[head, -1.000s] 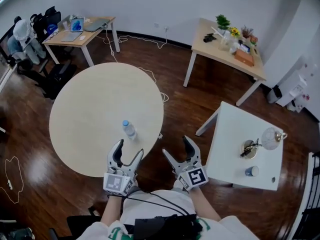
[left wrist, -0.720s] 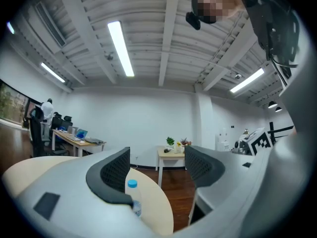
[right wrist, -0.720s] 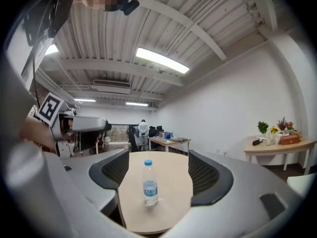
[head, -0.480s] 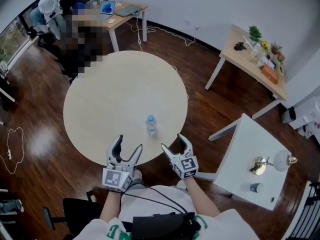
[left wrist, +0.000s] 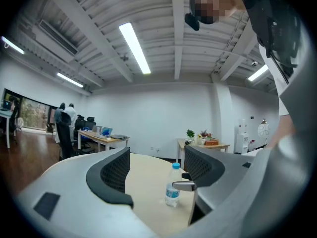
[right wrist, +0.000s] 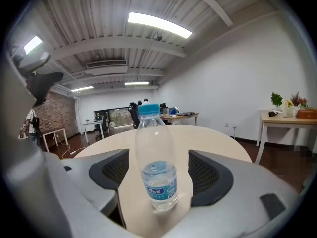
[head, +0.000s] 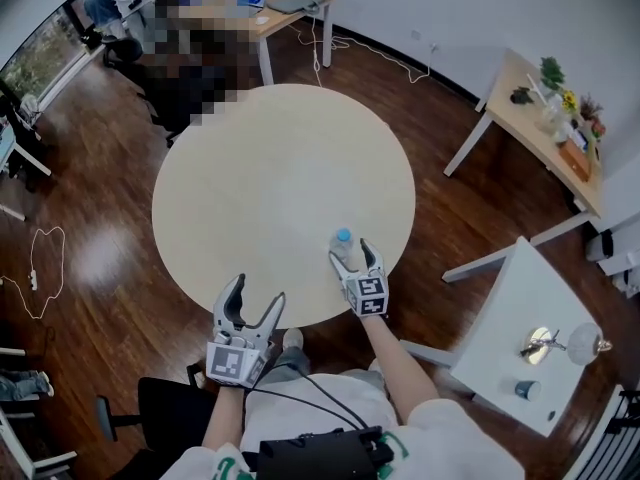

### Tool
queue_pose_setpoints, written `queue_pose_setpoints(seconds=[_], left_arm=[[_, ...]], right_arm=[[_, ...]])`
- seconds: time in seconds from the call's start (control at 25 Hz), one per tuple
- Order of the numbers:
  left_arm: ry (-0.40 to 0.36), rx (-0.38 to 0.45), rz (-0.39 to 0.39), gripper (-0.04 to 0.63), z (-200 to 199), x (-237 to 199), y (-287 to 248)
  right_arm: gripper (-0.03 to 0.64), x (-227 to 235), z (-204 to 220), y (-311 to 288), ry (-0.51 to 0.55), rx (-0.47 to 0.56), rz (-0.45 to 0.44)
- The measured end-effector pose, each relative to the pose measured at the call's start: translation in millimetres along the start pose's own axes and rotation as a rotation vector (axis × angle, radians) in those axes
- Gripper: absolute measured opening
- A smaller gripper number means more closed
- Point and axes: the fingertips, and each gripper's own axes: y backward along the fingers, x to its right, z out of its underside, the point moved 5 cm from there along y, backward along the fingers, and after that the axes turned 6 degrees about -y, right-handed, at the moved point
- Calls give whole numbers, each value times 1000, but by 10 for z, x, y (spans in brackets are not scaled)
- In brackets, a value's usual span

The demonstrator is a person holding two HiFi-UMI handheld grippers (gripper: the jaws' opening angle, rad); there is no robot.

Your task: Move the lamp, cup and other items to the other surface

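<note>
Your right gripper [head: 352, 255] jaws spread round bottle [head: 343, 243], untouched, at round table [head: 260, 178] near edge; left gripper [head: 256, 294] spread, empty, just off edge.

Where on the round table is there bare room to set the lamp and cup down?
Nearly all of the round table is bare, left side and far rim included. Crowded only at its near right edge: the water bottle stands there between the right gripper's open jaws.

The head view looks steeply down onto the round table [head: 250, 168]. Both gripper views look low across it from its near edge. All three share the bottle [right wrist: 156, 167], closest in the right gripper view.
</note>
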Motion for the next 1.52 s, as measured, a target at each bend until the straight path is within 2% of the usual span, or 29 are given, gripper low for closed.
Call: queue_pose_setpoints(seconds=[0.12,0.32,0.4,0.44,0.56,0.72,0.92,1.16,1.28,1.44,1.52], left_arm=[[51,-25,-22,348,-64,-53,53],[46,-49,-55,348,0,-194,175],[51,-50,-65,348,2,-222,206],[54,-50,-69,348,2,-228,218],[57,-39,-63,348,-35,-209,212],[57,-14,-21,348,-104,-80,120],[61,8,80,348,-179,296,-76],[37,35,212,348,-283,756,-339],[31,40,306,348,-354,1065,-513],[-14,59,447,348,-198,1545,-693],[-12,58,532,348,-209,1869,-767]], right_arm=[[400,20,59,-167,-14,11,9],[395,12,76,-398,-3,18,31],[342,-36,58,-449,11,1,20],[341,-52,68,-463,12,-14,11],[336,-118,13,-385,-18,-28,-32],[336,-273,-230,-41,-9,31,-61],[337,-376,-475,617,-22,83,-69],[337,-209,-605,1484,-31,143,0],[339,-1,-493,1937,-74,152,82],[338,335,-167,2567,-128,153,223],[337,482,14,2892,-151,156,301]])
